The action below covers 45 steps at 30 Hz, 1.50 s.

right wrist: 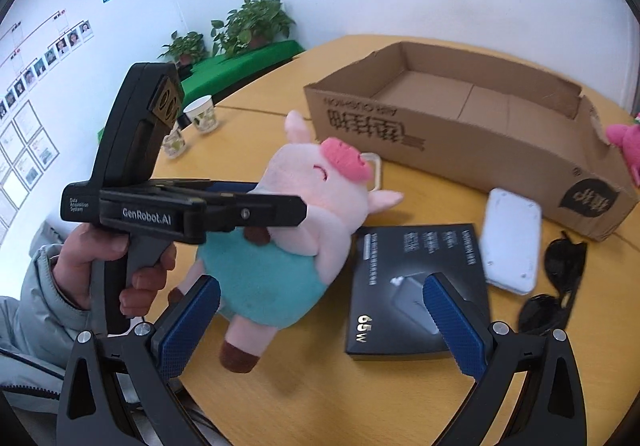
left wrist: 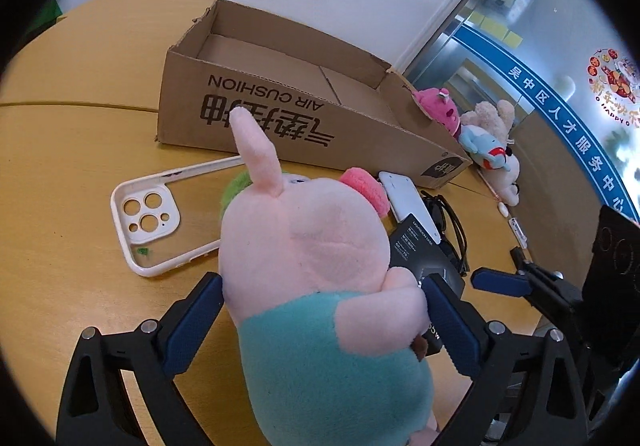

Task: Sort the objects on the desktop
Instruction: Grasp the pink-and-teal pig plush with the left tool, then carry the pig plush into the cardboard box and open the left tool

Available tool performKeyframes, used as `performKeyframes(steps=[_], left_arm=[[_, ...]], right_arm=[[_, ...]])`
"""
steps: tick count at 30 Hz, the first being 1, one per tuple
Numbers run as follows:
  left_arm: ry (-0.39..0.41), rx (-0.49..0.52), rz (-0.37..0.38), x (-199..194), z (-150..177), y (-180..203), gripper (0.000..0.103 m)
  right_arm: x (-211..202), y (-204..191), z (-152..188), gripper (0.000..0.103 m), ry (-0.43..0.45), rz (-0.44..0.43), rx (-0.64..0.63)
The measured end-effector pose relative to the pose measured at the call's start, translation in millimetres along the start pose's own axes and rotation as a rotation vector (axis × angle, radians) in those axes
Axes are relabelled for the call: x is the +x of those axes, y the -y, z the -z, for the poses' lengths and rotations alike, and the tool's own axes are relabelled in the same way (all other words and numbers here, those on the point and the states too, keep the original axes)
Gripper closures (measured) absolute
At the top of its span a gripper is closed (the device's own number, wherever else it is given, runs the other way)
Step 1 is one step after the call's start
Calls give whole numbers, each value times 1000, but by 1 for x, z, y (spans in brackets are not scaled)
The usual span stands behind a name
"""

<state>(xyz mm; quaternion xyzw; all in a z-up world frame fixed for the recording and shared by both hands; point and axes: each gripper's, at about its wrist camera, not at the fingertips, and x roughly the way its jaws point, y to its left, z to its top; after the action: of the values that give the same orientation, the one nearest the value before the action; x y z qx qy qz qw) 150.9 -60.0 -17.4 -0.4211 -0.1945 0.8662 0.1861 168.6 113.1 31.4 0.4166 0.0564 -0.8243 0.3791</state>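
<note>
The left tool [left wrist: 320,310] is clamped on the plush pig [left wrist: 316,258], both pads pressed into its body, holding it above the desk [left wrist: 80,150] in front of the cardboard box [left wrist: 288,102]. The right tool [right wrist: 320,326] is spread wide and grips nothing; it hangs over the black charger box [right wrist: 416,286]. Nearer the cardboard box lie a white power bank [right wrist: 512,242], black sunglasses [right wrist: 560,278] and a clear phone case [left wrist: 160,218].

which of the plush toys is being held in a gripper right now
The pink pig plush in the teal outfit: the left gripper is shut on its body. The magenta plush and the blue and beige plushes sit untouched beside the cardboard box.
</note>
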Motion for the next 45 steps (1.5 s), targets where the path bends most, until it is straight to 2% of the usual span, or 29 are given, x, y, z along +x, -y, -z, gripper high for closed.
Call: performKeyframes(steps=[4, 8, 12, 15, 20, 23, 25, 29, 33, 38, 43, 45], left_arm=[[2, -58, 52, -8, 5, -16, 6], [20, -103, 60, -20, 9, -32, 6], [11, -113, 91, -20, 10, -34, 12], [-2, -129, 112, -15, 9, -36, 14], [-24, -125, 155, -11, 9, -34, 19], [-38, -94, 151, -10, 8, -25, 21], [-38, -81, 142, -11, 7, -19, 22], [-4, -42, 130, -22, -1, -3, 23], [63, 36, 138, -33, -26, 22, 23], [140, 153, 165, -35, -81, 60, 23], [237, 256, 190, -42, -151, 92, 23], [285, 287, 181, -48, -181, 102, 23]], right_arm=[[14, -6, 0, 0, -35, -56, -9], [28, -17, -6, 0, -52, -130, -19], [56, -38, -13, 0, -100, -186, -58], [75, -46, -15, 0, -121, -144, -87], [86, -41, -13, 0, -126, -168, -76], [90, -42, -8, 2, -133, -169, -88], [86, -44, -8, 8, -115, -172, -101], [72, -47, -10, 9, -67, -185, -114], [48, -41, -28, 9, 20, -163, -143], [15, -21, -65, 9, 114, -88, -193], [-16, 7, -124, 9, 194, 1, -252], [-28, 20, -159, 9, 216, 24, -287]])
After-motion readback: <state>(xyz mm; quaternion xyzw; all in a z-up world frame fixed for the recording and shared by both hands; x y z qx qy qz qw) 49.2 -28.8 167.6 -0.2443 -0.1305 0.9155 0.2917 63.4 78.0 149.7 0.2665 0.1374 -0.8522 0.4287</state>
